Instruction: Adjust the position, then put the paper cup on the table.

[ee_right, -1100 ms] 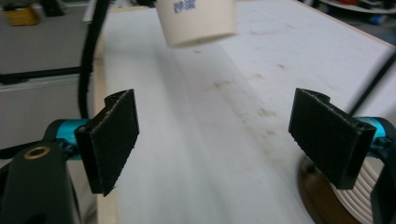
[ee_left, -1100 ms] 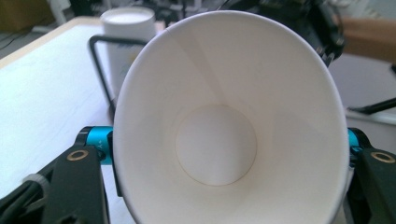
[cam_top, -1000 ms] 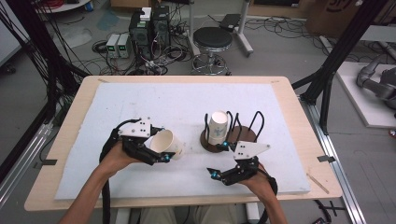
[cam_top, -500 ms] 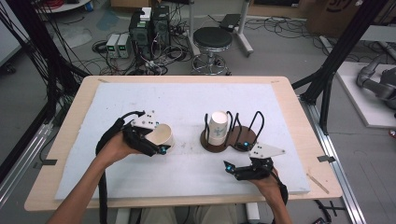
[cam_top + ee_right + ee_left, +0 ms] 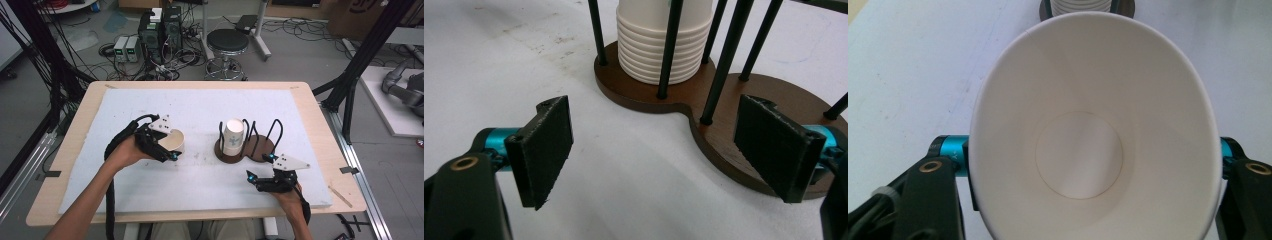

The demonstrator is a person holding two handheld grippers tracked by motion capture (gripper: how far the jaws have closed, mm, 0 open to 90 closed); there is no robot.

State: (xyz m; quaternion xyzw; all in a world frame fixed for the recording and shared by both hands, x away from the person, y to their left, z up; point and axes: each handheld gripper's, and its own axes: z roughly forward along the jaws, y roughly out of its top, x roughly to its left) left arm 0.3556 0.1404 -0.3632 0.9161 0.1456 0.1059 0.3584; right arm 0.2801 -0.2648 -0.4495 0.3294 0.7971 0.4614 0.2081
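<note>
left tongs (image 5: 167, 150): clamped on paper cup (image 5: 172, 141), shifted toward rack (image 5: 245, 145) | right tongs (image 5: 260, 176): empty, gaping, lowered

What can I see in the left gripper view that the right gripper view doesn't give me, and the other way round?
The left gripper view looks straight into a single paper cup, squeezed oval between the left gripper's jaws, down to its round bottom. The right gripper view has the right gripper with its two black pads wide apart and nothing between them, plus the brown wooden base and black rods of the cup holder. Both take in the white table cover and the ribbed stack of cups standing in that holder.
</note>
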